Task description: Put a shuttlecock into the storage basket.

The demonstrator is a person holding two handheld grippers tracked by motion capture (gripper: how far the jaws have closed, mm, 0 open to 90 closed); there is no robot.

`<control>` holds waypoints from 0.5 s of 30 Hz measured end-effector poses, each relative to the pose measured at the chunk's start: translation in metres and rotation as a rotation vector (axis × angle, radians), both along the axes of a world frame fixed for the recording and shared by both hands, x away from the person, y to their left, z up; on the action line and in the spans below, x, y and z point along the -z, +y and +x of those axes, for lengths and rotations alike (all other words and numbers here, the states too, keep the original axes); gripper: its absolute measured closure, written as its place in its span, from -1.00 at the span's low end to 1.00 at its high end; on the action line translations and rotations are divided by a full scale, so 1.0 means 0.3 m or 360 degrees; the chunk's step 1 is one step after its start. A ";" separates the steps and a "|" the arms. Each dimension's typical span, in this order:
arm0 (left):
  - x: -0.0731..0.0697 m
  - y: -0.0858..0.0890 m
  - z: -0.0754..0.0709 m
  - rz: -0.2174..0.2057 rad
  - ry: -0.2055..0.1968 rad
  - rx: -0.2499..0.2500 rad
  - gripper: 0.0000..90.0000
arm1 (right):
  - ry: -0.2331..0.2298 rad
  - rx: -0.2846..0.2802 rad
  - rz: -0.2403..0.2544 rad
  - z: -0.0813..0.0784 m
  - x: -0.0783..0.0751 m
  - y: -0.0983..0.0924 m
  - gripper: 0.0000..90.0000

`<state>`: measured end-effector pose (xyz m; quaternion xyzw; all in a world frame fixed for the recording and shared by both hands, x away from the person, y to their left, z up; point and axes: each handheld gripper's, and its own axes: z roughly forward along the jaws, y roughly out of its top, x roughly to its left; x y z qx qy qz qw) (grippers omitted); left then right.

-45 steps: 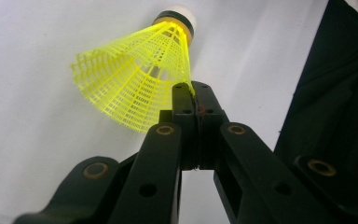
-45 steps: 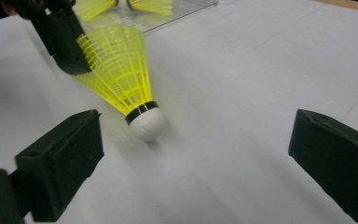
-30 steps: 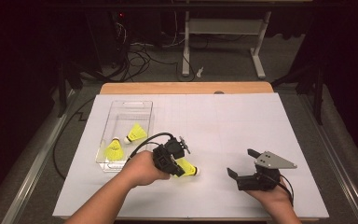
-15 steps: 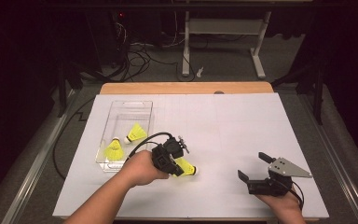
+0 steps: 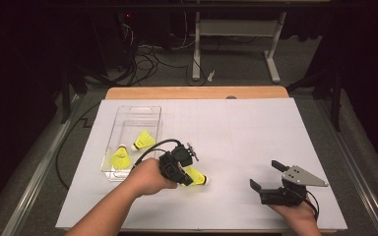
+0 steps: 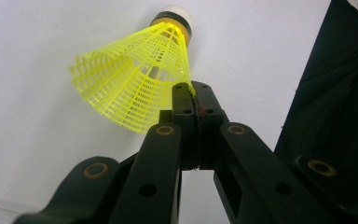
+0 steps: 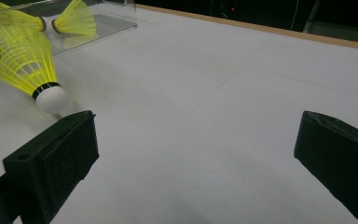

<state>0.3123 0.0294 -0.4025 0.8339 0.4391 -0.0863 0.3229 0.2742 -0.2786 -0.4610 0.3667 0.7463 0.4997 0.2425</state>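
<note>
A yellow shuttlecock (image 5: 197, 175) (image 6: 130, 88) lies on the white table sheet with its white cork pointing right. My left gripper (image 5: 188, 179) (image 6: 196, 91) is shut on the rim of its mesh skirt, the two jaws pressed together. Near the front right of the sheet, my right gripper (image 5: 267, 175) (image 7: 196, 140) stands open with nothing between its pads. The right gripper view has the held shuttlecock (image 7: 28, 60) at its left, a short way off.
A clear plastic tray (image 5: 133, 109) stands at the left of the sheet with two more yellow shuttlecocks (image 5: 119, 157) (image 5: 143, 140) in it. The sheet (image 5: 246, 128) covers a wooden table. Cables and a desk frame lie on the floor beyond.
My right gripper has shifted slightly to the right and toward the front edge. The left gripper and its shuttlecock have stayed in place.
</note>
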 end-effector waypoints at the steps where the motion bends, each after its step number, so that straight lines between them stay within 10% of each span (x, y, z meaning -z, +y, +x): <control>1: -0.006 0.002 0.001 0.0002 -0.0001 -0.0004 0.99 | -0.0002 -0.0001 0.0002 0.000 0.000 0.000 -0.99; 15: -0.091 0.070 0.023 -0.0005 -0.0039 -0.0067 0.99 | -0.0007 -0.0014 0.0003 0.003 -0.003 0.007 -0.99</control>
